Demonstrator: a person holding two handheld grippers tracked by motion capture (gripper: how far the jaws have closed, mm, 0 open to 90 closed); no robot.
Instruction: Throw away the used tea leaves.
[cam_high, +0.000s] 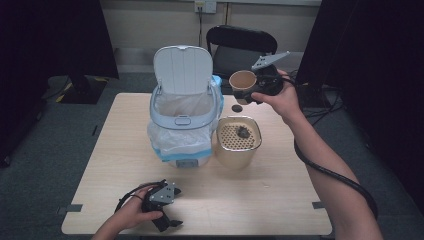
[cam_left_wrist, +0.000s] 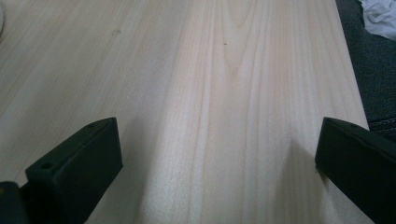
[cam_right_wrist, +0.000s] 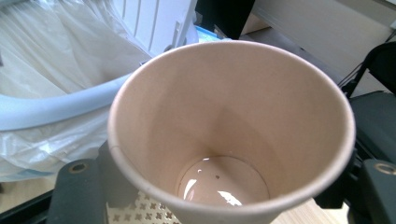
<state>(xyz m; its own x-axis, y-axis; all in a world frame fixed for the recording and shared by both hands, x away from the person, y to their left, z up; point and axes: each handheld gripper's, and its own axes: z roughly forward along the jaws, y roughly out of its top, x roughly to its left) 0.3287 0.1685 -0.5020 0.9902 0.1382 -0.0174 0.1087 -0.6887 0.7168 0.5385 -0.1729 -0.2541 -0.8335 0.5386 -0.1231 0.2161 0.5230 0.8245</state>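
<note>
In the high view, the right hand (cam_high: 285, 100) was raised beyond the strainer pot (cam_high: 238, 141), its right gripper (cam_high: 257, 86) clamping a tilted paper cup (cam_high: 243, 82) beside the open bin (cam_high: 183, 115). The left gripper (cam_high: 167, 220) rested at the table's (cam_high: 280, 200) near edge.

In the left gripper view, its jaws stood wide apart over bare wood, holding nothing.

In the right gripper view, both jaws pressed the cup's (cam_right_wrist: 233, 135) sides; a little liquid lay at its bottom.

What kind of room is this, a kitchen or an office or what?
Probably an office or lab room set up for recording, not a kitchen: a plain wooden table on grey carpet, a black office chair behind it, a wall socket, and dark screens at both sides.
</note>
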